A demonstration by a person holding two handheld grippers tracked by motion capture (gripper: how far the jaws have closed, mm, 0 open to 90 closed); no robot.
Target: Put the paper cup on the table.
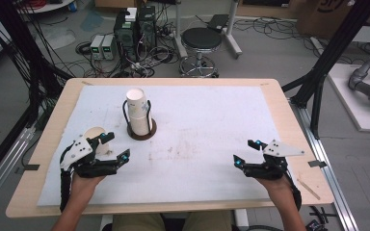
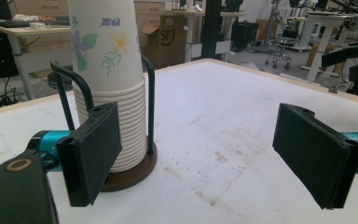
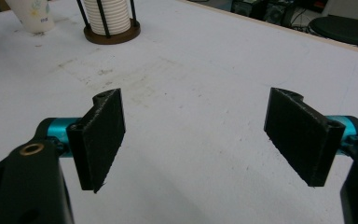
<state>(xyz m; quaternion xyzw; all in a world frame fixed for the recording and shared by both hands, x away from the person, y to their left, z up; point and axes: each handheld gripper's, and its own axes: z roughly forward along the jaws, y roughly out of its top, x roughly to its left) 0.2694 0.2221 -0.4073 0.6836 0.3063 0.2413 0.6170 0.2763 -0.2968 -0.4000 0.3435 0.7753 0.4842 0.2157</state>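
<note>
The left gripper [image 1: 112, 146] is hovering low over the near-left part of the surface [image 1: 207, 120], its jaws standing wide apart with nothing between them. Just beyond it, a single paper cup [image 1: 95, 137] is standing upright on the white cover, partly hidden behind the gripper in the high view. A little farther in, a stack of paper cups [image 2: 109, 79] with a flower print is sitting in a holder [image 2: 135, 170] with a round brown base and thin black uprights; in the left gripper view the stack is rising just behind the left-hand jaw. The right gripper [image 1: 247, 153] is resting over the near-right part of the surface, well apart from the cups, its jaws likewise spread and gripping nothing.
</note>
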